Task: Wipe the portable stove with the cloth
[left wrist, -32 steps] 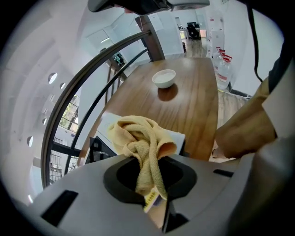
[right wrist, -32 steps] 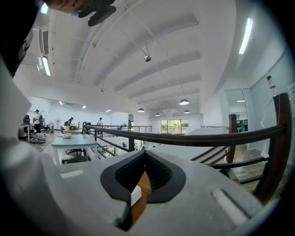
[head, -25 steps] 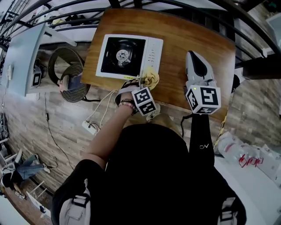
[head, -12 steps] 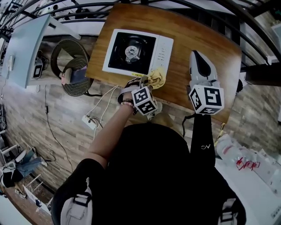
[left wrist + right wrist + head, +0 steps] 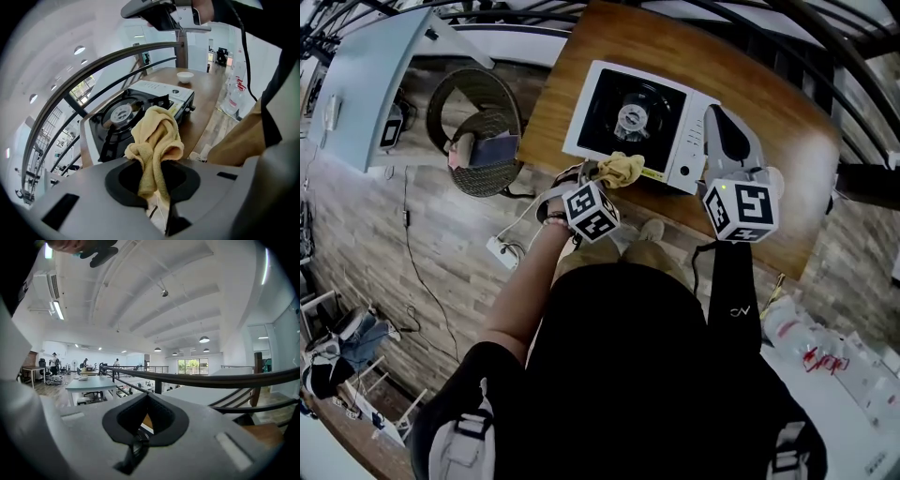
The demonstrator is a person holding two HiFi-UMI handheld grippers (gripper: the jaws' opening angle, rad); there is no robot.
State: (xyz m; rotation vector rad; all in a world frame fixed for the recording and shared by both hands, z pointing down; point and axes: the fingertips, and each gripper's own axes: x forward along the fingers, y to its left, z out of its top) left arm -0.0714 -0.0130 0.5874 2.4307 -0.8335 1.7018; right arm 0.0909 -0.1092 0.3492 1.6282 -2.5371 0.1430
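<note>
The portable stove [image 5: 628,120], white with a black burner top, lies on the wooden table [image 5: 792,202]. A crumpled yellow cloth [image 5: 621,169] rests against the stove's near edge, and my left gripper [image 5: 605,176] is shut on it. In the left gripper view the cloth [image 5: 157,136] stands up out of the left gripper [image 5: 154,161], with the stove [image 5: 140,105] just beyond. My right gripper [image 5: 719,120] lies at the stove's right end by the control panel, jaws together and holding nothing. The right gripper [image 5: 147,401] faces out over a railing towards the ceiling.
A small white bowl [image 5: 185,76] sits further along the table. Dark railing bars [image 5: 825,42] run round the table's far side. Below the table's left side are a round wicker seat [image 5: 483,127] and a power strip [image 5: 501,251]. Plastic bags [image 5: 820,361] lie at the lower right.
My left gripper has carried the cloth left along the stove's near edge, from its right corner to the middle. My right gripper has closed in on the stove's right end.
</note>
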